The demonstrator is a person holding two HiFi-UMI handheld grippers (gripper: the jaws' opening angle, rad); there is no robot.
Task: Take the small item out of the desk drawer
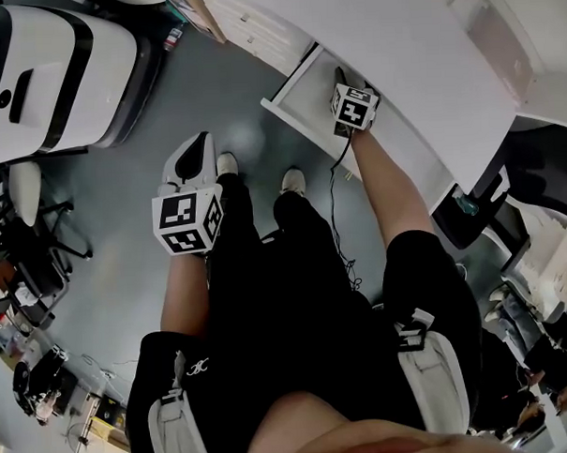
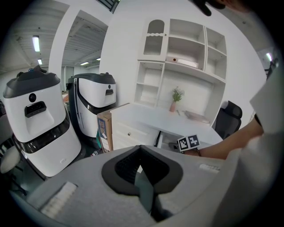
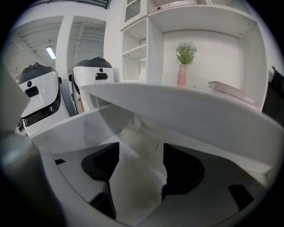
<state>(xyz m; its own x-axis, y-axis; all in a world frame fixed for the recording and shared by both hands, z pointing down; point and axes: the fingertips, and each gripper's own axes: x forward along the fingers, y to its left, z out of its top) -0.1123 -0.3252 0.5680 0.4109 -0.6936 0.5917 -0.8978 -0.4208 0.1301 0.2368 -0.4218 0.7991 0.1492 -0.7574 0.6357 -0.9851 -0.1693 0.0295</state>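
Observation:
The white desk has its drawer pulled out. My right gripper reaches into it. In the right gripper view its jaws stand open inside the drawer, under the desk top. A small pale rounded item lies on the drawer floor just ahead of the gap between the pads, untouched by them. My left gripper hangs over the grey floor by the person's left leg, away from the desk. Its pads meet with nothing between them.
Two white-and-black machines stand to the left, with a cardboard box beside the desk. A shelf unit with a pink vase and a book sits on the desk. A black cable runs along the floor; a dark chair stands at right.

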